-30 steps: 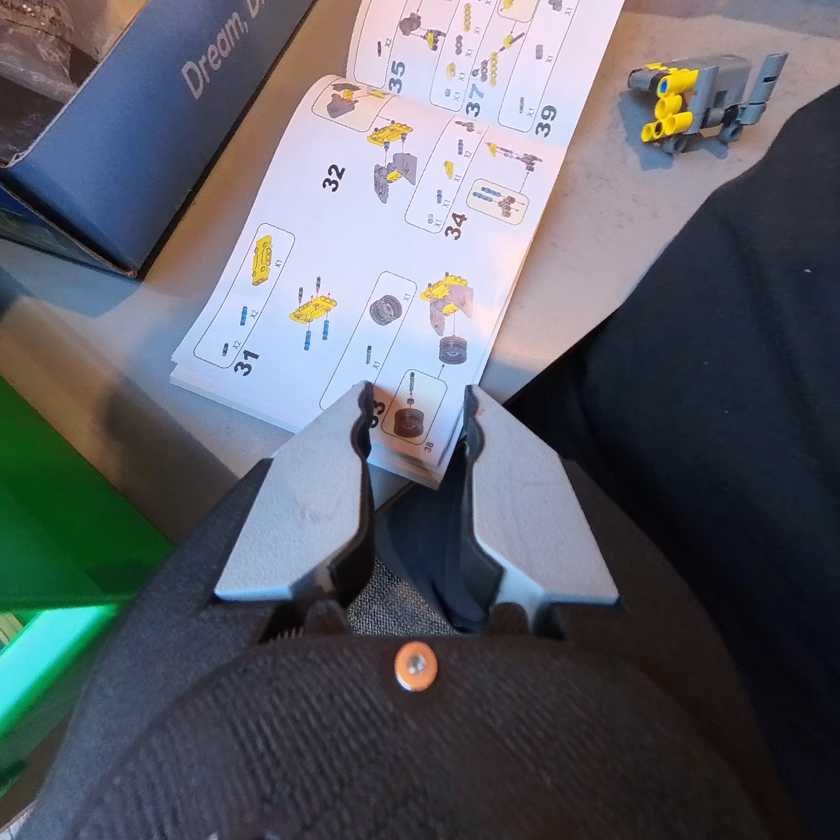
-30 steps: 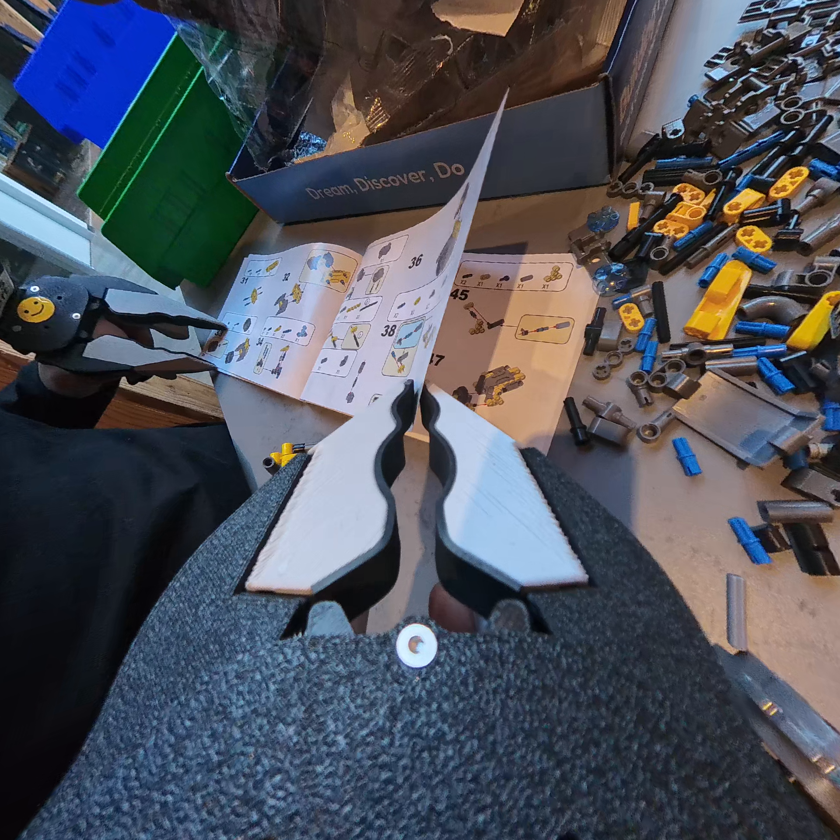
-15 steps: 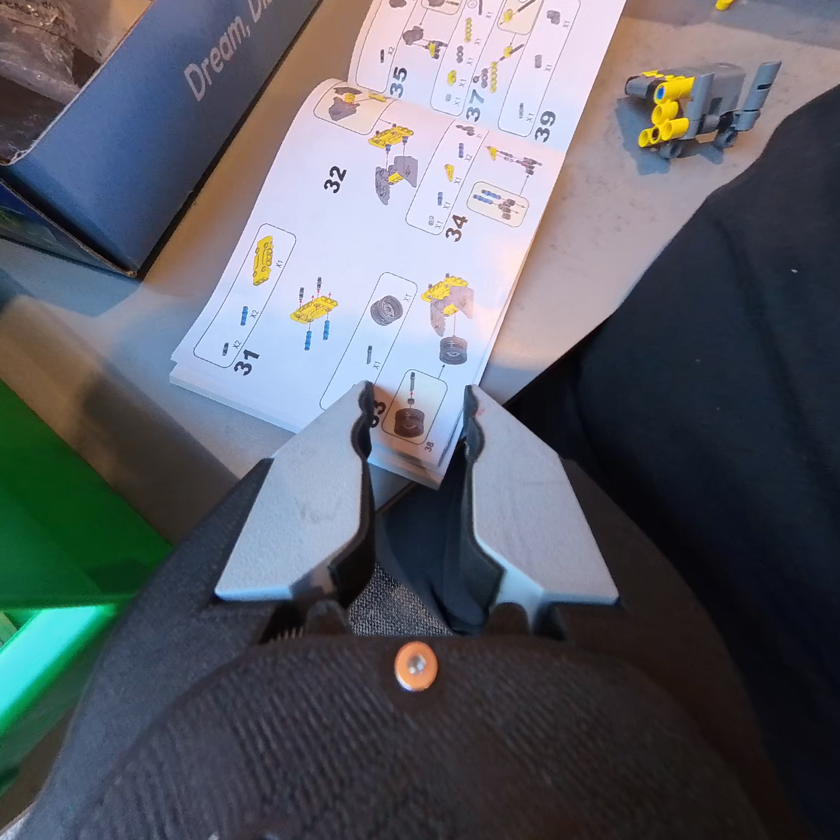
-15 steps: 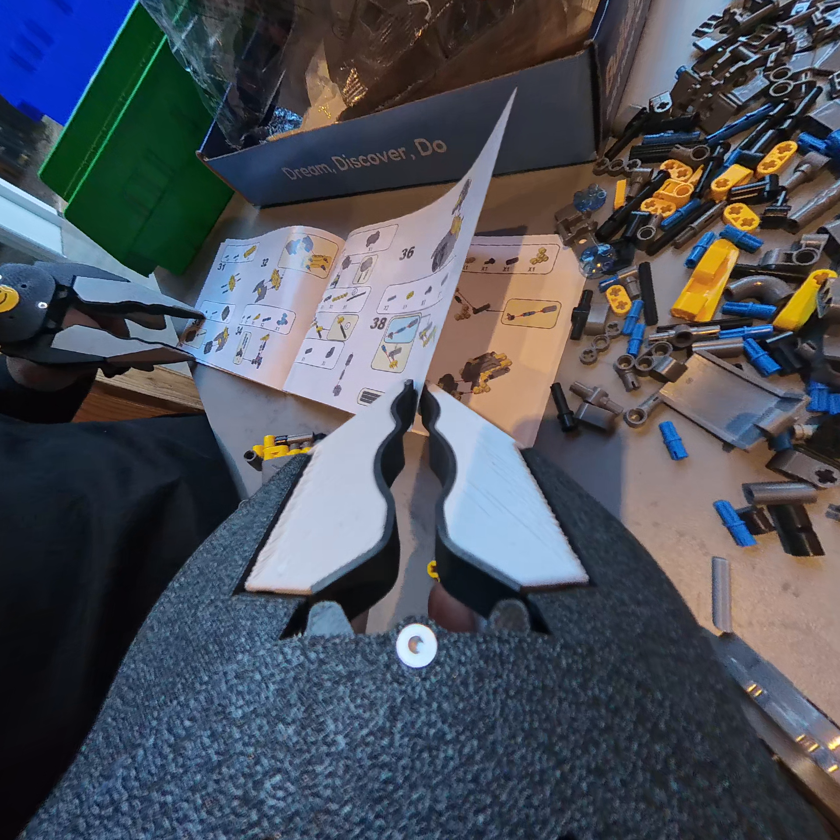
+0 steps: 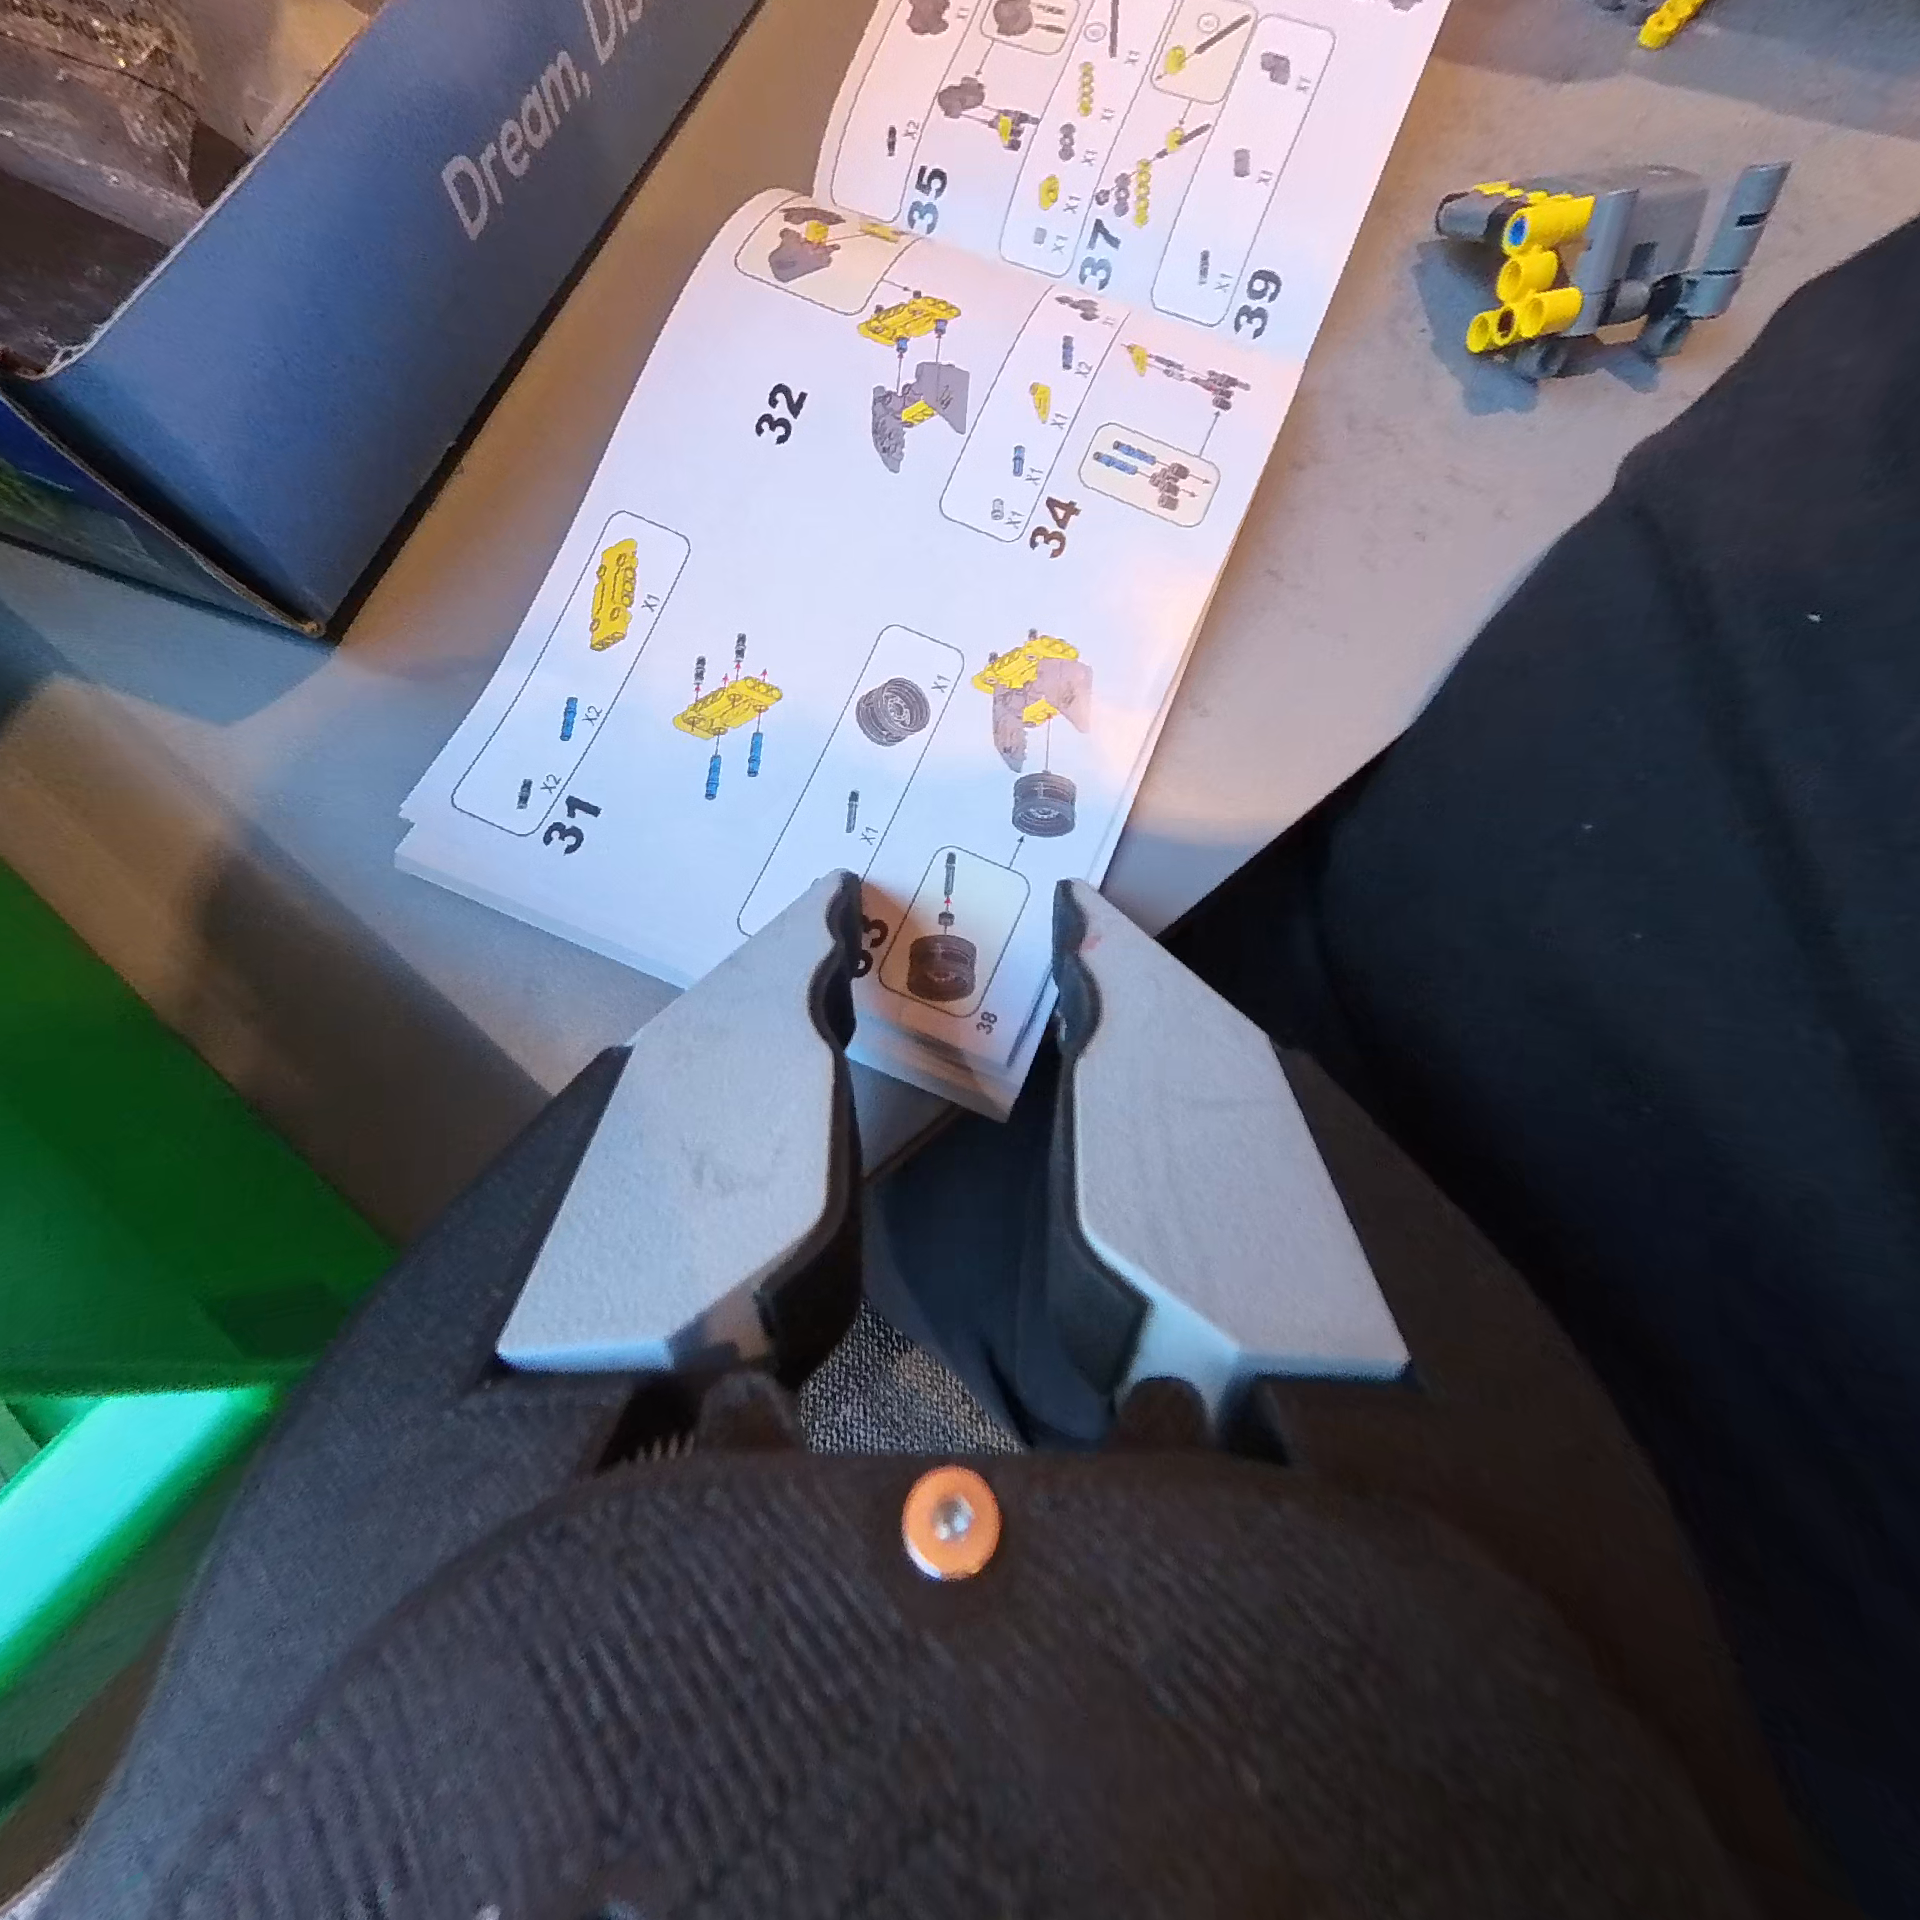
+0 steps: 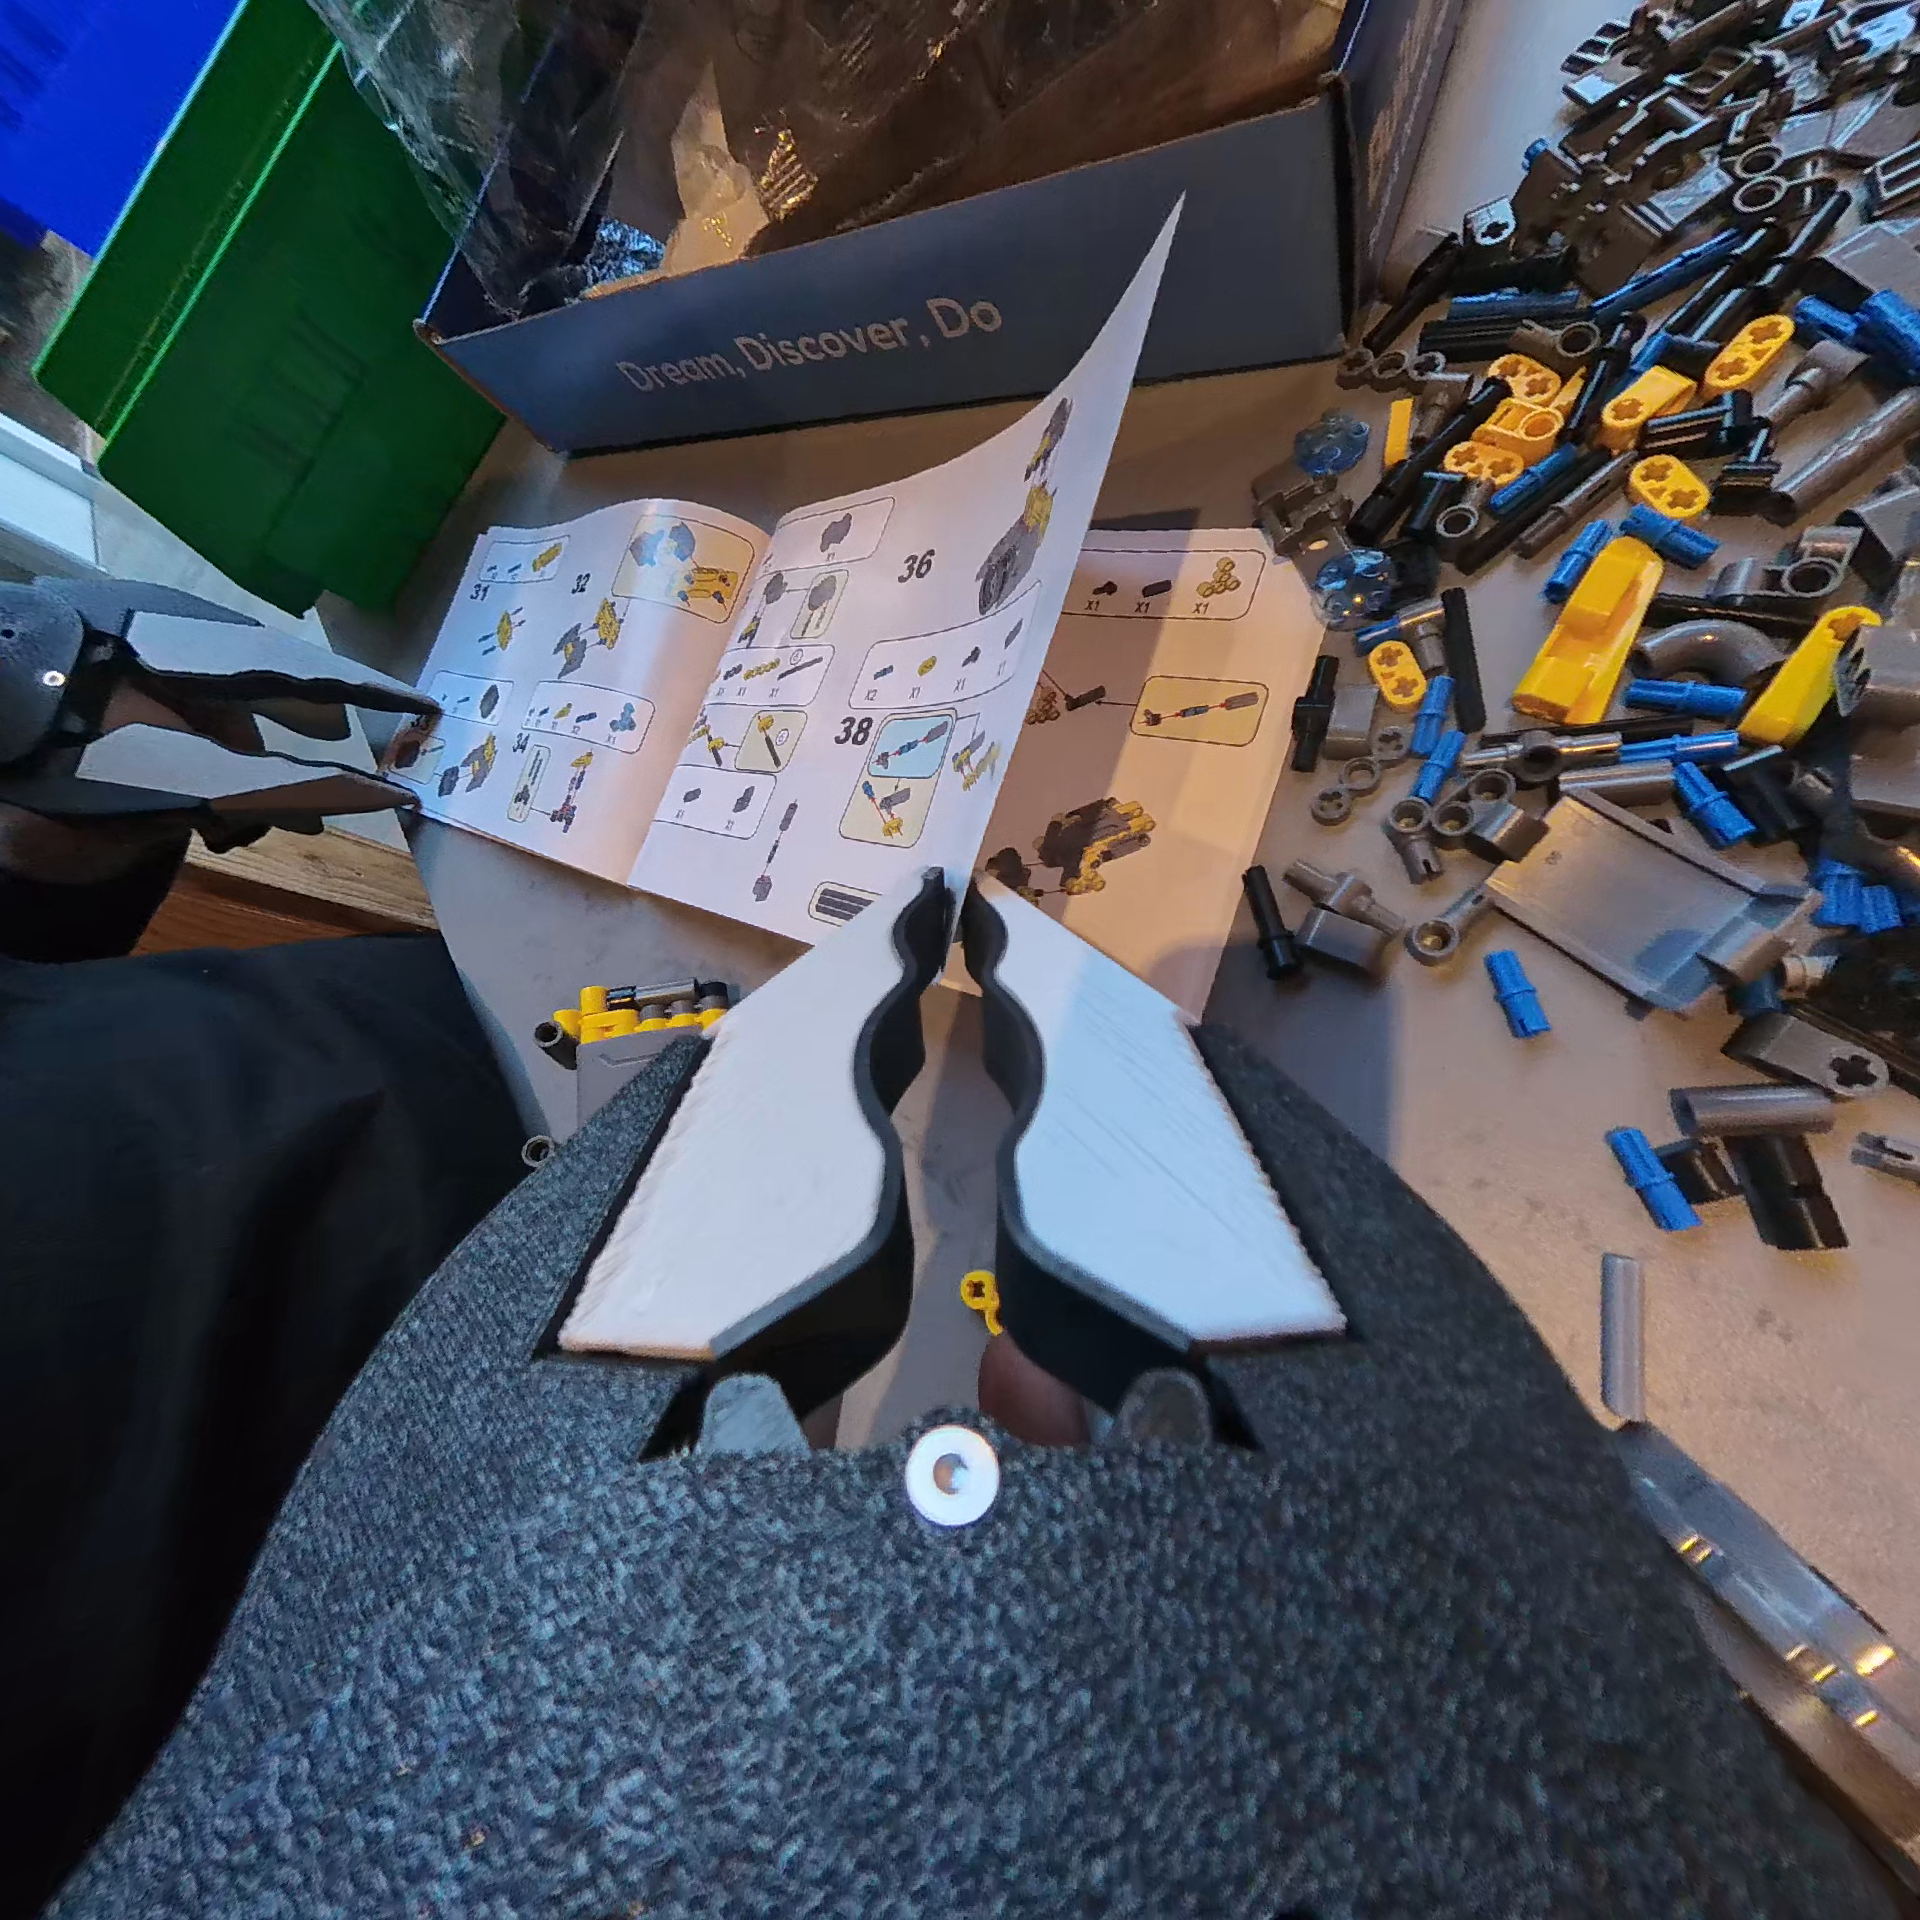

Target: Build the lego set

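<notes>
At the instruction booklet's (image 6: 582,675) near edge, my right gripper (image 6: 956,894) is pressed together on the bottom of 1 lifted page (image 6: 997,582). That page stands curved above the spread.

Change over the last second:
- The page stays up in the same pinch, and the right wrist view has slid in closer to the booklet.
- The left gripper (image 6: 410,753) now sits with its tips at the booklet's left edge, a touch nearer than before.
- The left wrist view barely shifts. The left gripper (image 5: 951,904) is spread, with the booklet's (image 5: 831,520) near corner framed between its fingers.

Around the booklet:
- Behind it is a blue cardboard box (image 6: 831,343).
- Beyond its left side is a green crate (image 6: 260,364).
- To its right lies a loose pile of grey, black, blue and yellow building parts (image 6: 1610,520).
- Just in front of it is a small yellow and grey assembly (image 5: 1590,270).

Hard to make out:
- I cannot tell whether the left fingertips actually touch the paper or hang above it.
- The right fingers hide most of that assembly (image 6: 634,1013).
- Only a sliver of 1 small yellow piece (image 6: 977,1294) shows behind them.
- Dark clothing (image 5: 1662,935) covers the table edge nearest me.
- The box contents read only as crumpled plastic.
</notes>
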A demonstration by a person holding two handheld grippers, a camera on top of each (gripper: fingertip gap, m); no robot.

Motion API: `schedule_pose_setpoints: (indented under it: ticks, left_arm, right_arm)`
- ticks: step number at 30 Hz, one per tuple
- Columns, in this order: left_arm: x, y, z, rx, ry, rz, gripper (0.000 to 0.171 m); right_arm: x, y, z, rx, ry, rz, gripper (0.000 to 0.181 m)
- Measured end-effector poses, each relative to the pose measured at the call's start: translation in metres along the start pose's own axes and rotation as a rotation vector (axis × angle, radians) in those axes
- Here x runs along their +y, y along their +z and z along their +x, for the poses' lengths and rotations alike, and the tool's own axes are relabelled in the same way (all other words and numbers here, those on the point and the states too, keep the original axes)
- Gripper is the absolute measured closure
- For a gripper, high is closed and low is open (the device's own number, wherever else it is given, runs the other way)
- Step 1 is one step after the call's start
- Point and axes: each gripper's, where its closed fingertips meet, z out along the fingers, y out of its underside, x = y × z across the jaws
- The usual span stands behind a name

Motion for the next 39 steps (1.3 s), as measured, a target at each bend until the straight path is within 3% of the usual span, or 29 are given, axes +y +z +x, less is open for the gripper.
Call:
schedule_pose_setpoints:
  ticks: [11, 16, 22, 27, 29, 33, 35, 39]
  left_arm:
    - [-0.011, -0.005, -0.003, -0.044, 0.022, 0.026, 0.134]
    - [-0.046, -0.007, 0.007, -0.017, 0.039, 0.124, 0.135]
    - [-0.095, 0.023, 0.052, 0.119, 0.124, 0.182, 0.134]
    - [-0.118, 0.055, 0.084, 0.215, 0.173, 0.168, 0.134]
    - [-0.135, 0.057, 0.090, 0.251, 0.134, 0.192, 0.133]
    - [-0.193, 0.048, 0.090, 0.400, -0.047, 0.369, 0.132]
    - [-0.200, 0.068, 0.089, 0.366, -0.012, 0.316, 0.124]
    - [-0.181, 0.113, 0.090, 0.279, 0.128, 0.121, 0.123]
  right_arm:
    - [-0.005, -0.006, 0.002, 0.027, -0.011, 0.017, 0.172]
    - [-0.014, -0.020, -0.009, 0.101, -0.098, 0.088, 0.164]
    - [-0.001, -0.044, -0.026, 0.226, -0.287, 0.159, 0.160]
    - [0.022, -0.058, -0.035, 0.190, -0.261, 0.196, 0.159]
    - [0.028, -0.073, -0.031, 0.230, -0.289, 0.208, 0.159]
    - [0.018, -0.123, -0.021, 0.249, -0.277, 0.367, 0.157]
    - [0.014, -0.140, -0.012, 0.250, -0.265, 0.413, 0.152]
    - [0.015, -0.150, -0.006, 0.253, -0.280, 0.433, 0.147]
